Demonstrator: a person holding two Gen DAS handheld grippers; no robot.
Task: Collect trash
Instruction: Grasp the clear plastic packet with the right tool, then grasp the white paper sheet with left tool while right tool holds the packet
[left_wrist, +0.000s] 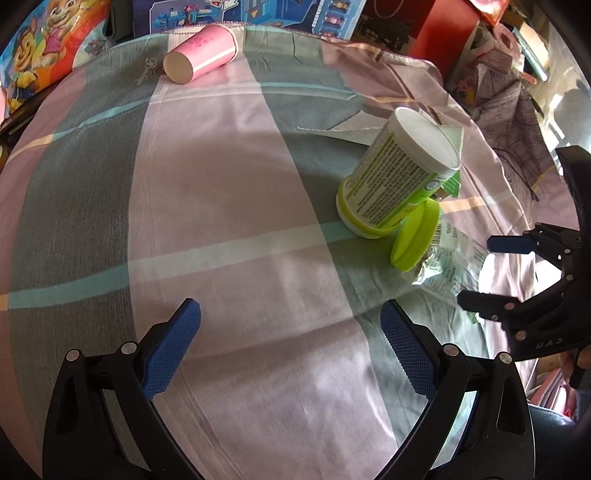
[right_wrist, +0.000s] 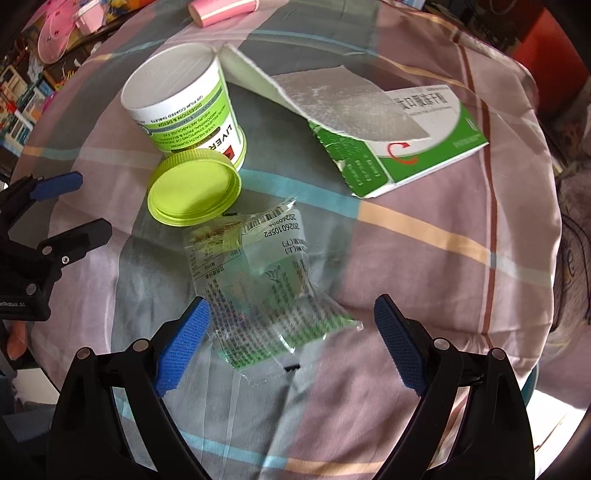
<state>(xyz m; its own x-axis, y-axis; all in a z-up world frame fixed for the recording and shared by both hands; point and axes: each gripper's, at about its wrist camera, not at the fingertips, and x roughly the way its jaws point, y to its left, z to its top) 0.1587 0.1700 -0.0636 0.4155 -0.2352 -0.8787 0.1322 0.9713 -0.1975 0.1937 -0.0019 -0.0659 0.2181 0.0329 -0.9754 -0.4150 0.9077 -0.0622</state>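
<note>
Trash lies on a checked cloth (right_wrist: 424, 236). A clear plastic wrapper (right_wrist: 258, 284) with green print lies between my right gripper's (right_wrist: 291, 317) open fingers. Beyond it a lime lid (right_wrist: 192, 192) leans on an upturned white-and-green tablet jar (right_wrist: 184, 110). A torn green-and-white carton (right_wrist: 388, 125) lies to the right. A pink paper cup (left_wrist: 201, 53) lies on its side at the far edge. My left gripper (left_wrist: 291, 317) is open and empty over bare cloth (left_wrist: 229, 184), left of the jar (left_wrist: 399, 173), lid (left_wrist: 415, 236) and wrapper (left_wrist: 447, 266). The right gripper (left_wrist: 476, 269) shows there too.
Cartoon-print toy packaging (left_wrist: 48, 44) and a blue toy box (left_wrist: 258, 13) stand behind the cloth. Clutter and grey fabric (left_wrist: 506, 107) lie off the right edge. Pink toys (right_wrist: 62, 29) sit at the far left. The left gripper (right_wrist: 77, 206) hangs at the left edge.
</note>
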